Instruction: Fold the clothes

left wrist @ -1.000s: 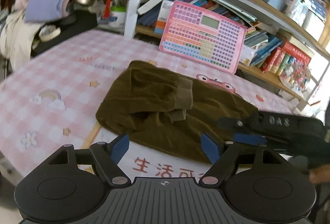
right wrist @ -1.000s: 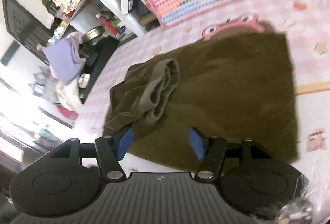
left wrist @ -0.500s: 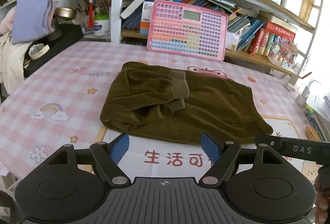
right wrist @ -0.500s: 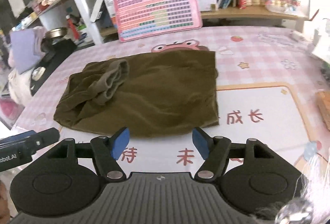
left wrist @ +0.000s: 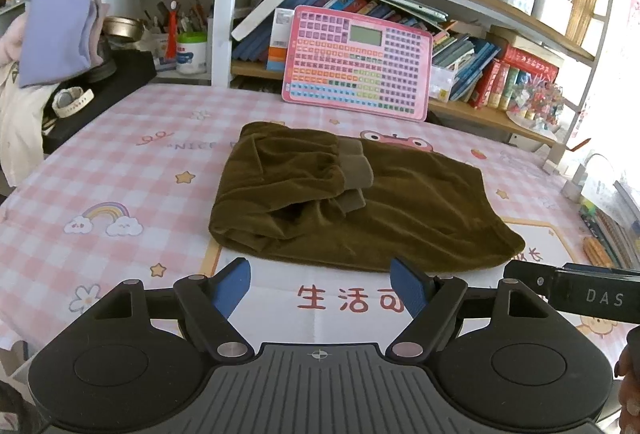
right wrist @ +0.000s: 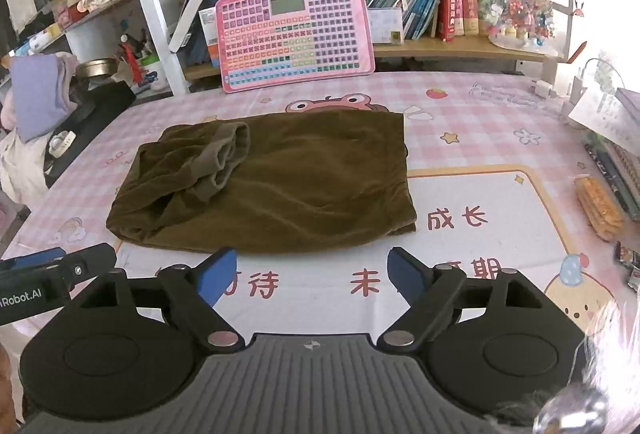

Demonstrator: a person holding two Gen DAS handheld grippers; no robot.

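One olive-brown garment lies on the tabletop, folded into a rough rectangle, with two ribbed cuffs stacked on top toward its left half. It sits pretty much in the middle of the pink checked cloth, part of it over the white mat with red characters at the near side.

Two grippers are in play. The left gripper hovers just near of the garment's front edge, jaws spread wide with nothing between them. The right gripper is in the same spot further right, and its jaws have just been opening; they're wide apart now and empty too. Neither one touches the fabric. Each one pokes into the other's view from the side.

Far side: one pink keyboard toy with a little screen leans against the bookshelf, which is crammed with books, too many to count. On the far left there's one folded lilac cloth, one metal bowl and one white tub beside a bunch of pens; can't tell what's in the bowl. One white watch lies on a black surface there.
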